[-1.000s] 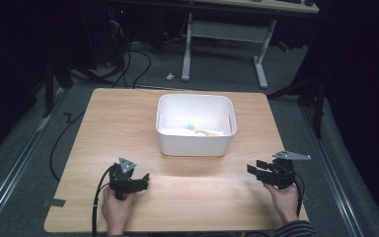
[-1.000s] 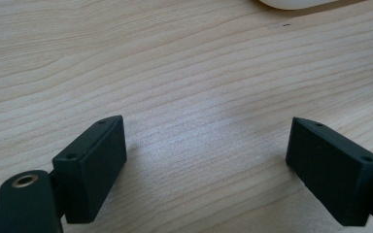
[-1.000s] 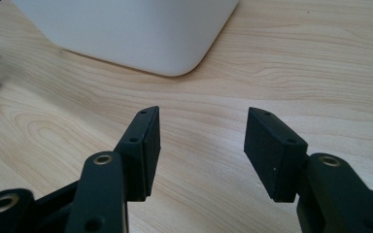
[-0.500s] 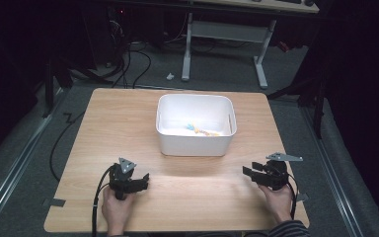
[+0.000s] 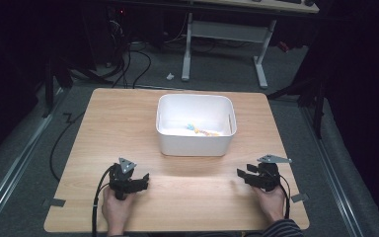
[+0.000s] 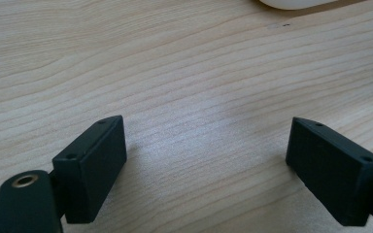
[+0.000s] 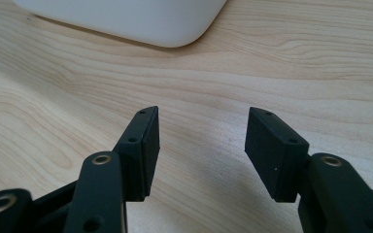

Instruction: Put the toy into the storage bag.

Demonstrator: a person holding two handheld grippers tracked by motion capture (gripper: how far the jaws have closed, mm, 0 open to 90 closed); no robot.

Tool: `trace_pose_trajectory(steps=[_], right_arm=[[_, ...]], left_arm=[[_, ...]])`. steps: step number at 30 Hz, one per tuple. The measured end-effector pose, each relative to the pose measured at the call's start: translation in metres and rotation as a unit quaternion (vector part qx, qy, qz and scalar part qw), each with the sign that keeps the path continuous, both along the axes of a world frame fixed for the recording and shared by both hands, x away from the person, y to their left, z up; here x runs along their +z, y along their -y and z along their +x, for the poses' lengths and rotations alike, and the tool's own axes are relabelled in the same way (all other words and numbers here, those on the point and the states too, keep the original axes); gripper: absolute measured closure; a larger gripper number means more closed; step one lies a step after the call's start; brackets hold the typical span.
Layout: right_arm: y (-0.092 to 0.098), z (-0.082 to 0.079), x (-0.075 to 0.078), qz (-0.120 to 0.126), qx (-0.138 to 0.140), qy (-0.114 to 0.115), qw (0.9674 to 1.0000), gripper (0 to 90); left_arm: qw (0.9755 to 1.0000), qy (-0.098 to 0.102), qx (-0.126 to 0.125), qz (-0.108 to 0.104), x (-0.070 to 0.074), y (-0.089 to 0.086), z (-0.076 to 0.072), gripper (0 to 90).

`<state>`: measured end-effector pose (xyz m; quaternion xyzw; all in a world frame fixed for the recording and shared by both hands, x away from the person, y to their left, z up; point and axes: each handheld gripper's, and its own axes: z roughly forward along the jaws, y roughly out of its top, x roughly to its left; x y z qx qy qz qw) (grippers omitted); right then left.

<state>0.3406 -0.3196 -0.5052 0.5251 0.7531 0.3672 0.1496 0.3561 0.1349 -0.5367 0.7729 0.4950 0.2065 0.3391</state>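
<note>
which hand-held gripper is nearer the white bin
Left, narrowly. The left hand-held gripper sits before the white bin, off its left corner; the right hand-held gripper lies past its right corner.

High view: fixed cam above the person's side, looks fwd and down, far enough to take in the whole table (image 5: 128, 113), floor beyond, and a white bin (image 5: 195, 143) at centre. Left gripper view: cam rides the left gripper (image 6: 206, 165), very low and close to the wood, looks along its jaws twd the bin's base edge (image 6: 296, 4) at top right. Right gripper view: same setup on the right gripper (image 7: 201, 145), bin's rounded corner (image 7: 141, 22) up top. All three share tabletop near the bin's front.
</note>
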Motion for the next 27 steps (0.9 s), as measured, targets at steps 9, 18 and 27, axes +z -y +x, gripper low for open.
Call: trace_pose_trajectory(steps=[9,18,27], right_arm=[[-0.007,0.002,-0.01,-0.017,-0.004,0.002,0.9998,45.4],[-0.012,0.003,-0.017,-0.058,-0.005,0.015,0.9982,42.4],[-0.014,0.007,-0.025,-0.079,-0.007,0.04,0.9961,35.7]], left_arm=[[1.0,0.0,0.0,0.0,0.0,0.0,0.0,15.0],[1.0,0.0,0.0,0.0,0.0,0.0,0.0,15.0],[1.0,0.0,0.0,0.0,0.0,0.0,0.0,15.0]])
